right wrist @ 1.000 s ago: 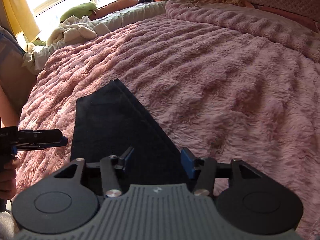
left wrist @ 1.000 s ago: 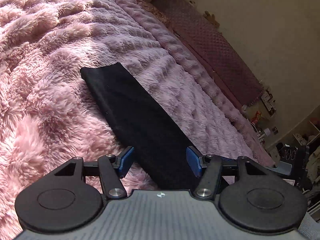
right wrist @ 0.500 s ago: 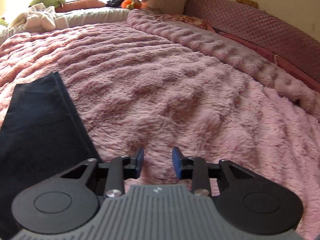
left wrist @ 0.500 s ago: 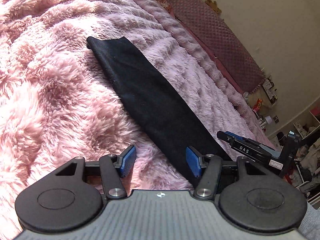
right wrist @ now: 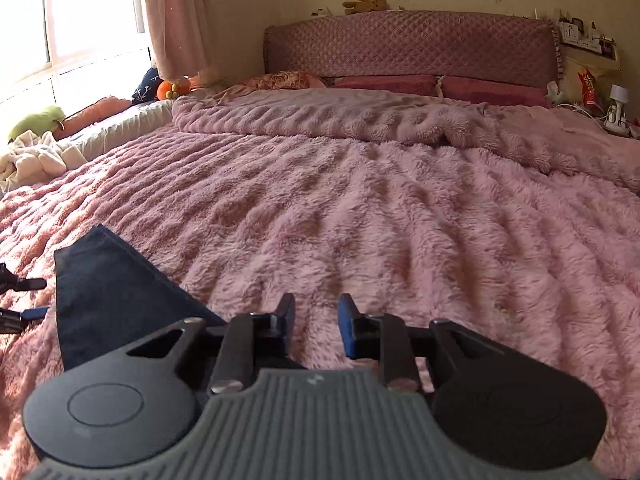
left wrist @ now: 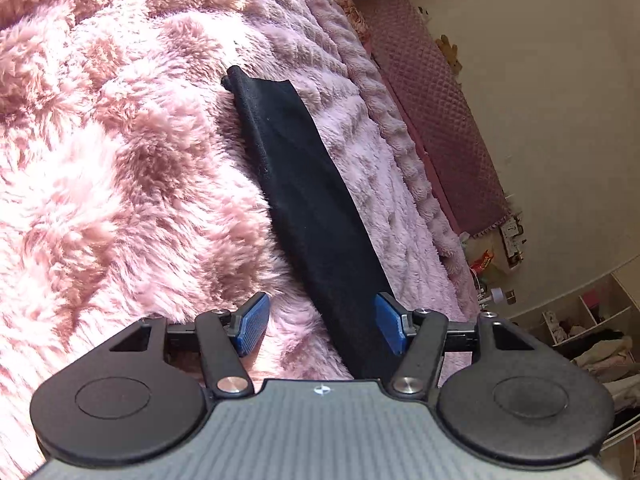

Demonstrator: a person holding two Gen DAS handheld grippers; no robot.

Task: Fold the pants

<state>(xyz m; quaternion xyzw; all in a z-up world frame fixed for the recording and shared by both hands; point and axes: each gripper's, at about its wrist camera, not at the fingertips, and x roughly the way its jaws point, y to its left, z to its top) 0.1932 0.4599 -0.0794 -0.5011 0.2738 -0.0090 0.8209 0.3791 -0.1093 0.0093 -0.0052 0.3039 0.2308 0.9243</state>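
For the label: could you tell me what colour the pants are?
Black pants, clearest in the left wrist view.

Right gripper (right wrist: 314,322) has swung off the black pants (right wrist: 108,300), which now lie at its left, its jaws closing on nothing over the pink blanket (right wrist: 400,220); left gripper (left wrist: 320,322) has dropped nearer the pants' near end

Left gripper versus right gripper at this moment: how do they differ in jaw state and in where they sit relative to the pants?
The left gripper stands wide open; the right gripper is much narrower, its jaws closing. The black pants run between the left gripper's fingers, unpinched; the right gripper has only the pink blanket between its fingers, the pants off to its left. Both hold nothing and have blue pads.
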